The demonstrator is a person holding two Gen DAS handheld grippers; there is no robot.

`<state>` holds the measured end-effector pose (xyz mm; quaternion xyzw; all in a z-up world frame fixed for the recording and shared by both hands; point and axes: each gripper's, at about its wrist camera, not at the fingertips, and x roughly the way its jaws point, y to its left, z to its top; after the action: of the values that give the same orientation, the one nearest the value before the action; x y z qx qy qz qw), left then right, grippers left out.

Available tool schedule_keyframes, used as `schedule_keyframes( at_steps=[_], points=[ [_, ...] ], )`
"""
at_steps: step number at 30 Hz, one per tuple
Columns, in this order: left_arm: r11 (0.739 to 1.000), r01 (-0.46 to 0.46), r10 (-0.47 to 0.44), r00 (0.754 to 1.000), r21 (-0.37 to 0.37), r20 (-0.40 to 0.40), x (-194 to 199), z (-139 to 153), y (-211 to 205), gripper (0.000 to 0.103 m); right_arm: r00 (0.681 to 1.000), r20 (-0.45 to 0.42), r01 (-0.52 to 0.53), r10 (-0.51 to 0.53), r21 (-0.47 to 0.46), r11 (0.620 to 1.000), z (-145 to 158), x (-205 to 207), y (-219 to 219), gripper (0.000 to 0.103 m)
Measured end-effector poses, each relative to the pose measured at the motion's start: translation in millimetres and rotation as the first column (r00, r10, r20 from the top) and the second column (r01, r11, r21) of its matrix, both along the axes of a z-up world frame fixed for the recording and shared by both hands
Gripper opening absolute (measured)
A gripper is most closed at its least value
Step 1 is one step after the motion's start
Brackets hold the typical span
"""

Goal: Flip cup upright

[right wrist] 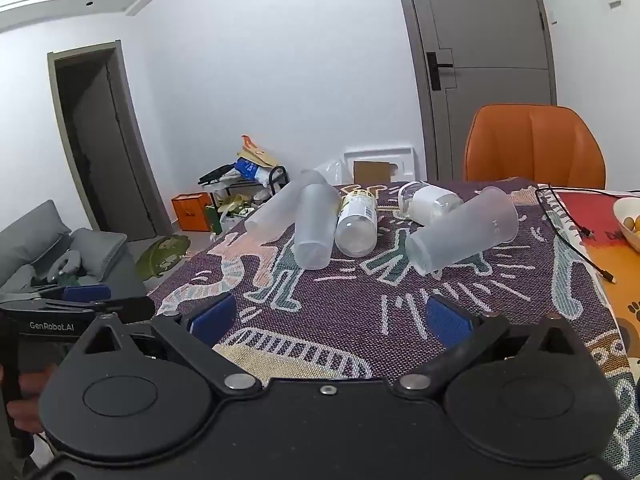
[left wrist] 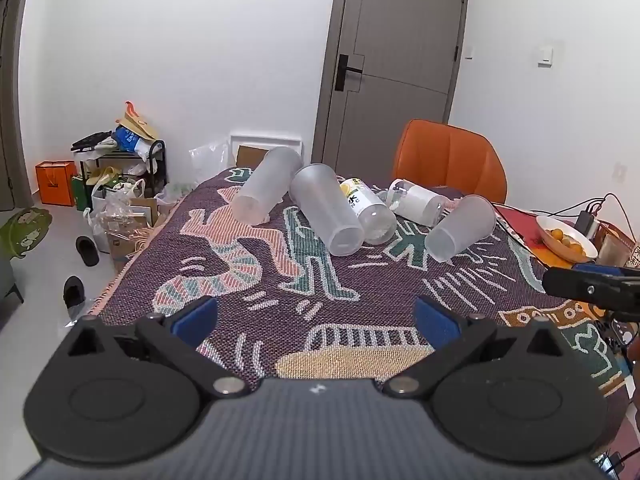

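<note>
Three frosted plastic cups lie on their sides on the patterned tablecloth: a left cup (left wrist: 266,186) (right wrist: 280,202), a middle cup (left wrist: 326,210) (right wrist: 316,226) and a right cup (left wrist: 460,228) (right wrist: 464,230). Two bottles also lie there, one with a yellow label (left wrist: 370,210) (right wrist: 357,220) and one with a white label (left wrist: 418,202) (right wrist: 430,202). My left gripper (left wrist: 316,322) is open and empty, well short of the cups. My right gripper (right wrist: 334,318) is open and empty, also short of them.
An orange chair (left wrist: 450,160) (right wrist: 534,148) stands behind the table. A white bowl of oranges (left wrist: 566,238) (right wrist: 630,216), cables (right wrist: 568,228) and a charger (left wrist: 586,220) sit at the right. Bags and boxes (left wrist: 116,184) clutter the floor at the left.
</note>
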<state>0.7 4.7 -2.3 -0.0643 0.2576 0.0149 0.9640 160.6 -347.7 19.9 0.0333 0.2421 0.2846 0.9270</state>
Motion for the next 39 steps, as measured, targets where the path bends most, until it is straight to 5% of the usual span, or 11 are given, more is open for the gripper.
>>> schedule_keyframes(
  at_steps=[39],
  points=[
    [1.000, -0.003, 0.003, 1.000, 0.006, 0.001, -3.4, -0.9, 1.7, 0.103, 1.000, -0.007, 0.008, -0.008, -0.016, 1.000, -2.7, 0.5, 1.5, 0.103]
  ],
)
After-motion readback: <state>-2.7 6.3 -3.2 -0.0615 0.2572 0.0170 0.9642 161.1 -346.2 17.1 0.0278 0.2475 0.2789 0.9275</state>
